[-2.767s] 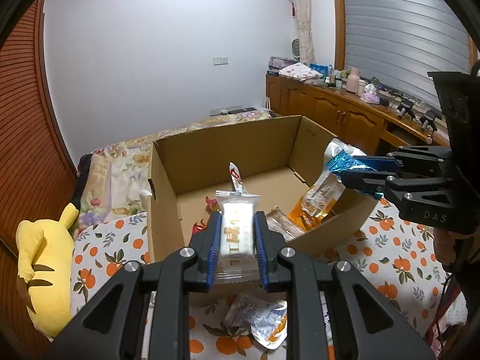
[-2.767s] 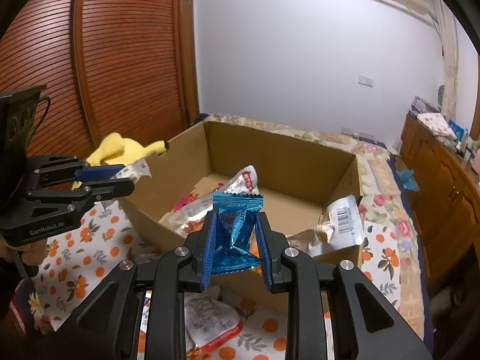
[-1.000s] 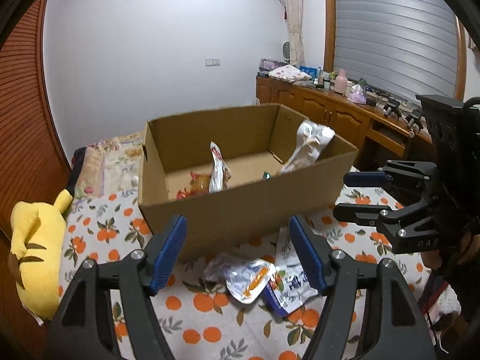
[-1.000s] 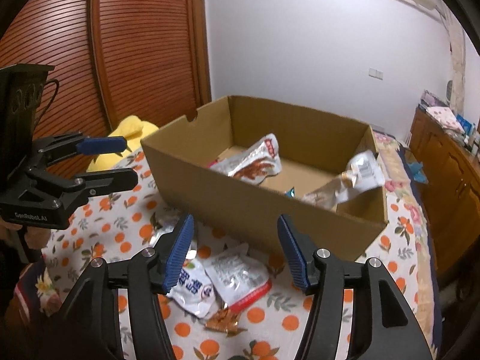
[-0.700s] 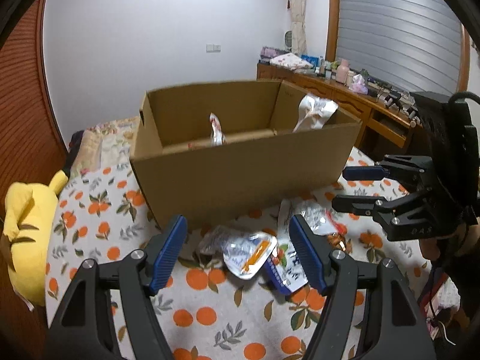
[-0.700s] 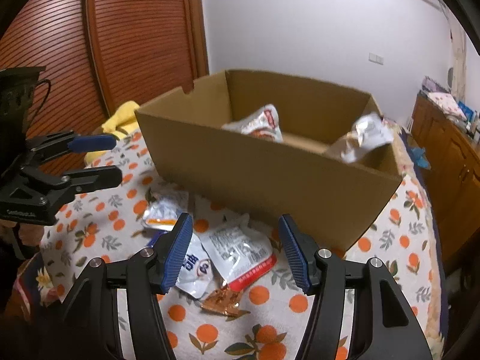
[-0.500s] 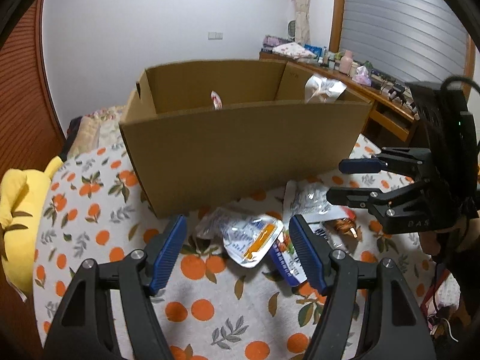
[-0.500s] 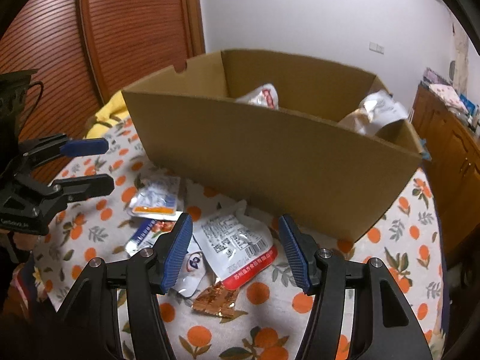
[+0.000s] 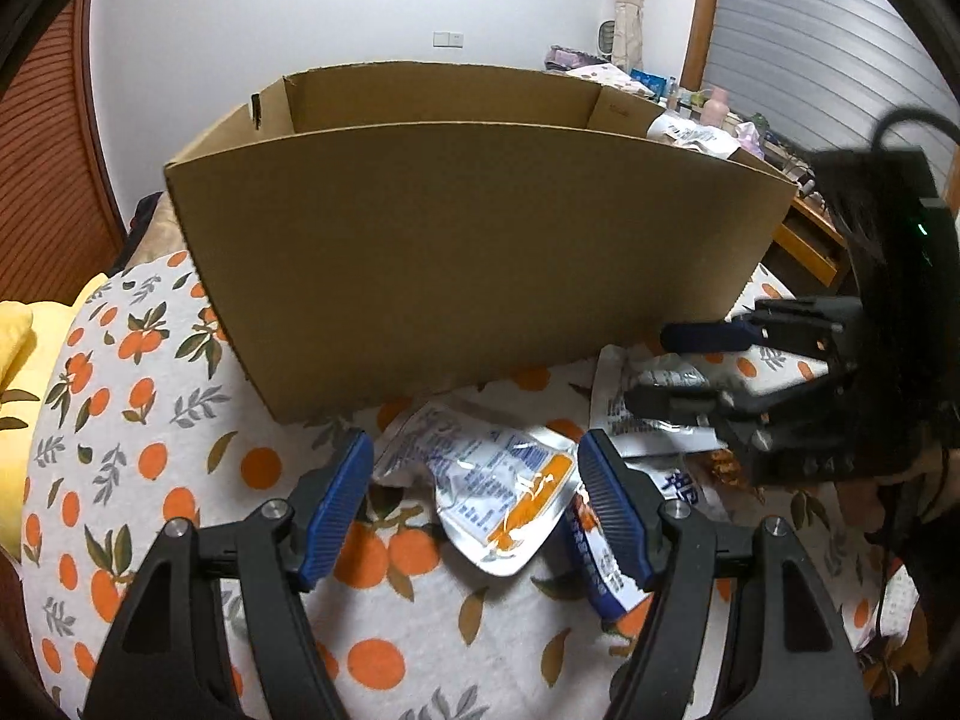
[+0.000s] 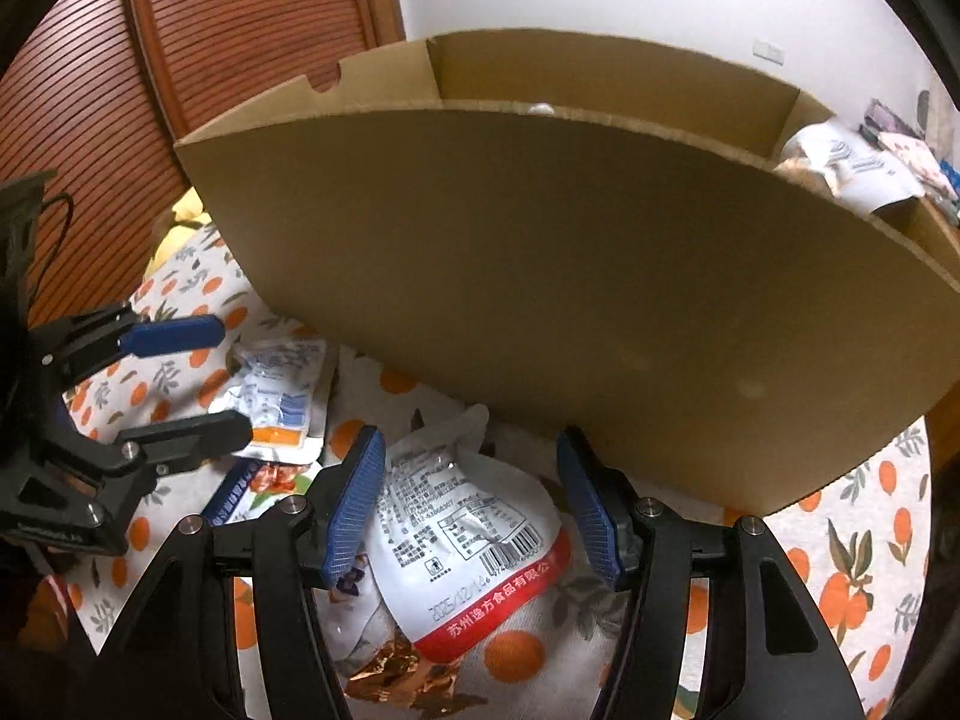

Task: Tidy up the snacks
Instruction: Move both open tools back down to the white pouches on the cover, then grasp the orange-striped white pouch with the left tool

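Observation:
A large open cardboard box (image 9: 468, 252) stands on an orange-print cloth (image 9: 144, 420); it also fills the right wrist view (image 10: 588, 300). My left gripper (image 9: 477, 504) is open and empty, low over a silver packet with an orange stripe (image 9: 504, 492). A blue packet (image 9: 606, 564) lies beside it. My right gripper (image 10: 471, 501) is open and empty, straddling a white packet with a red edge (image 10: 468, 546). A crumpled bronze wrapper (image 10: 396, 678) lies below it. A silver pouch (image 10: 852, 165) leans out of the box's right corner.
A yellow plush toy (image 9: 18, 372) lies at the left edge of the cloth. A wooden slatted door (image 10: 120, 90) stands behind on the left. A wooden counter with clutter (image 9: 804, 222) runs along the right wall.
Both grippers released their snacks into the box, opened, then drew back and dropped low in front of the box, closing in on the loose packets on the cloth.

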A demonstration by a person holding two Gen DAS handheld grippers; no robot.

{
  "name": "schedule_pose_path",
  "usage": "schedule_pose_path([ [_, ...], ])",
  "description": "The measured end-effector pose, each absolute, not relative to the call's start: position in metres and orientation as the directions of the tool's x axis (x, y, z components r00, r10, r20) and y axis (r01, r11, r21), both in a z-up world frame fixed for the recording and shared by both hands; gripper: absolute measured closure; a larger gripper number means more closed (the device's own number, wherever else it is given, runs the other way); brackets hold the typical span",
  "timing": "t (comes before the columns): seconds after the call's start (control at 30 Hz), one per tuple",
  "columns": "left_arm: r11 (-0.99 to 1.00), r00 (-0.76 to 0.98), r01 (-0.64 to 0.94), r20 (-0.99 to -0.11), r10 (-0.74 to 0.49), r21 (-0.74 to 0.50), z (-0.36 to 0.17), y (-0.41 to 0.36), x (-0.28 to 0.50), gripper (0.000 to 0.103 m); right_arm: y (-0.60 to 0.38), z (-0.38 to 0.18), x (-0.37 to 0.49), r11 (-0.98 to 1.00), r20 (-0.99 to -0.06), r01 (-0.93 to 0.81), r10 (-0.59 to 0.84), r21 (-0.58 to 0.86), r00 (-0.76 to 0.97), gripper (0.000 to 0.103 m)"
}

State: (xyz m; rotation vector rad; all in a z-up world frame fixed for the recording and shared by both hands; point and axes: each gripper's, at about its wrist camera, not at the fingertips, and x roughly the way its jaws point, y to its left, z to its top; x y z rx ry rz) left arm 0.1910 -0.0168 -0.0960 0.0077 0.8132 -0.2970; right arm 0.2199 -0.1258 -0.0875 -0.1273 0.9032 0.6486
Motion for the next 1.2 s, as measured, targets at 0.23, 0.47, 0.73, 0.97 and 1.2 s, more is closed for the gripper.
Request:
schedule_pose_path([
  [0.23, 0.965, 0.623, 0.241, -0.745, -0.238, -0.107, -0.107, -0.019, 0.204, 0.032, -0.137, -0.089, 0.204, 0.781, -0.764, -0.596, 0.495, 0.183, 0.414, 0.044],
  [0.47, 0.959, 0.61, 0.262, -0.752, -0.249, -0.104, -0.111, -0.02, 0.19, 0.032, -0.147, -0.088, 0.183, 0.777, -0.763, -0.605, 0.495, 0.174, 0.416, 0.044],
  [0.73, 0.954, 0.589, 0.278, -0.766, -0.259, -0.109, -0.115, -0.018, 0.182, 0.033, -0.154, -0.088, 0.169, 0.777, -0.755, -0.602, 0.505, 0.186, 0.418, 0.037],
  [0.97, 0.956, 0.593, 0.278, -0.766, -0.248, -0.094, -0.111, -0.016, 0.188, 0.033, -0.145, -0.09, 0.164, 0.772, -0.769, -0.621, 0.477, 0.137, 0.424, 0.031],
  [1.2, 0.956, 0.596, 0.281, -0.766, -0.241, -0.082, -0.107, -0.017, 0.197, 0.033, -0.126, -0.098, 0.161, 0.765, -0.791, -0.643, 0.416, 0.038, 0.448, 0.027],
])
